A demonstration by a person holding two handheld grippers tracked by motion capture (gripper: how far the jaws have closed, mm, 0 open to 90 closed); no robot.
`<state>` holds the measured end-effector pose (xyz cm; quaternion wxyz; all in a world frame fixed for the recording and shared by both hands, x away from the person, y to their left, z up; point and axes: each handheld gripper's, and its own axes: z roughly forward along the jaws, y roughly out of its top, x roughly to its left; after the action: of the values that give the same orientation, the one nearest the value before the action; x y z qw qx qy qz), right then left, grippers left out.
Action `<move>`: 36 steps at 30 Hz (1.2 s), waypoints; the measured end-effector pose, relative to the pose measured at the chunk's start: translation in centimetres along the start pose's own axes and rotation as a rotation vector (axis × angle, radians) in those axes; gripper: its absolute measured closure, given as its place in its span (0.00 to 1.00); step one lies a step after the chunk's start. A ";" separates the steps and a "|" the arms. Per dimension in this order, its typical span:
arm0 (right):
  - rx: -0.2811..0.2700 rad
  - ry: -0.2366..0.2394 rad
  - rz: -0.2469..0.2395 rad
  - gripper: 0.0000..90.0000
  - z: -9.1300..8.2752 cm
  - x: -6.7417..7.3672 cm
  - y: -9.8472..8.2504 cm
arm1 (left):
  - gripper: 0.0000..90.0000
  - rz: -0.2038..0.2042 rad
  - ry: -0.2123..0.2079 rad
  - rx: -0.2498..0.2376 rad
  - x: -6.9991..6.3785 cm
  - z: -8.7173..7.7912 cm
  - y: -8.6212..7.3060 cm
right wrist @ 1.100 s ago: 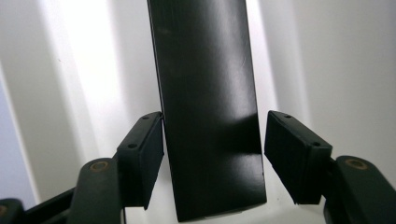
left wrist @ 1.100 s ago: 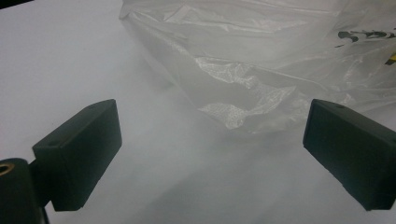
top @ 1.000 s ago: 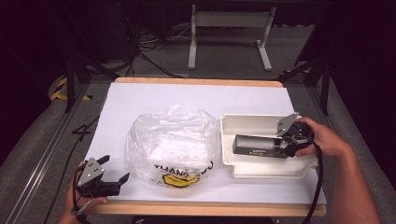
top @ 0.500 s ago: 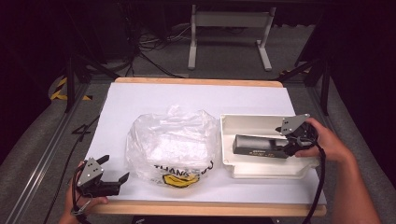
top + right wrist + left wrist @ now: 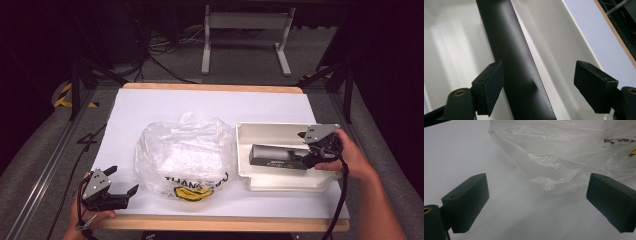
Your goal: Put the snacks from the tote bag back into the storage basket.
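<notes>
A long black box (image 5: 275, 156) lies lengthwise in a white tray (image 5: 270, 127) at the table's right. My right gripper (image 5: 307, 159) is at the box's right end. In the right gripper view its jaws stand wide open around the black box (image 5: 509, 50): the box's edge is against the left jaw, and the right jaw is well clear over the tray's floor (image 5: 454, 45). A crumpled clear plastic bag (image 5: 182, 155) with black "THANK" print and a yellow smiley sits mid-table. My left gripper (image 5: 123, 179) rests open at the front left, pointing at the bag's edge (image 5: 564, 152) with nothing between its fingers.
White paper (image 5: 210, 105) covers the table, with a wooden edge (image 5: 220, 224) along the front. A metal stand (image 5: 245, 30) and cables lie on the floor beyond the far edge. Bare paper stretches behind the bag and tray.
My right gripper has shifted slightly right and down at the box's end, and the box has settled a little lower in the tray. The left gripper has stayed still.
</notes>
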<state>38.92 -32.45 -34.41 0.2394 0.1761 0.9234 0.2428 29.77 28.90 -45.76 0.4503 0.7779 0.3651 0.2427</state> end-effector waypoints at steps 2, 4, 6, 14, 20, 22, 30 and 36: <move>-0.006 -0.010 0.009 0.26 -0.2 0.2 0.0 | 0.06 0.002 0.002 -0.002 0.0 0.0 0.0; -0.006 -0.026 0.014 0.25 -0.4 0.4 0.1 | 0.06 0.002 0.001 -0.004 0.1 0.0 0.1; -0.008 -0.045 0.034 0.22 -0.6 0.6 0.1 | 0.06 0.000 -0.001 -0.005 0.1 0.1 0.1; -0.015 -0.109 0.115 0.17 -1.2 1.3 0.2 | 0.06 0.001 -0.005 -0.009 0.2 0.3 0.2; -0.014 -0.142 0.146 0.15 -1.6 1.8 0.1 | 0.06 0.005 -0.010 -0.011 0.3 0.4 0.3; -0.012 -0.156 0.160 0.15 -1.8 2.0 0.0 | 0.06 0.004 -0.013 -0.012 0.3 0.5 0.4; -0.023 -0.187 0.209 0.14 -2.5 2.6 -0.7 | 0.06 0.007 -0.017 -0.011 0.3 0.6 0.4; -0.034 -0.223 0.238 0.13 -3.0 2.9 -1.3 | 0.06 0.008 -0.019 -0.011 0.3 0.5 0.4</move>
<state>34.65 -33.33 -33.89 0.3131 0.3061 0.8595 0.2639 30.48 28.71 -45.63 0.4570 0.7790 0.3564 0.2393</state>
